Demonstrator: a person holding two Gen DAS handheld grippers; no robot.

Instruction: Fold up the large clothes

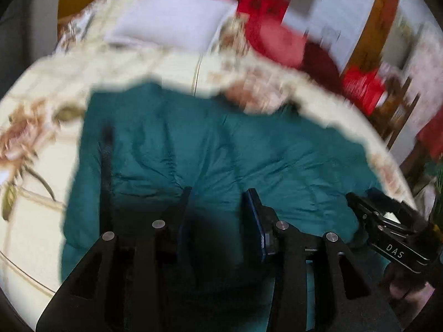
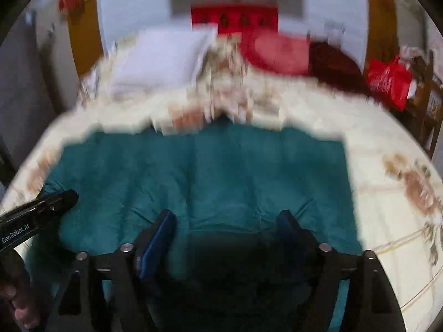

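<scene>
While both wrist views are smeared by motion blur, the main thing is plain: a large teal garment (image 1: pixel 210 144), puffy and quilted like a padded coat, lies spread flat on a bed with a cream floral bedspread (image 1: pixel 36 127). It fills the area directly ahead of and beneath both claws.

From the left wrist view, the left claw (image 1: pixel 221 202) points down at the garment with its two fingers partly apart; only teal fabric shows in the gap, and nothing appears pinched. Off to its right, the right claw (image 1: pixel 371 207) hangs over the garment's near right part.

Seen through the right wrist camera, the right claw (image 2: pixel 227 221) stands with jaws wide apart, empty, over the garment's near edge. To its left the left claw (image 2: pixel 59 197) reaches in above the garment's left border, with part of a hand (image 2: pixel 16 298) below it.

Beyond the garment, past both claws, sit a white pillow (image 1: pixel 171 13), a red cushion (image 2: pixel 279 52) and red items against the far wall.

Judging by its creases and soft bulges, the garment should be light but bulky, limp, and springy, with a smooth shell that may slip. A firm pinch through a hem, seam or corner at the near edge, one claw on each side, looks the safest hold; grabbing the middle padding would likely bunch it.
</scene>
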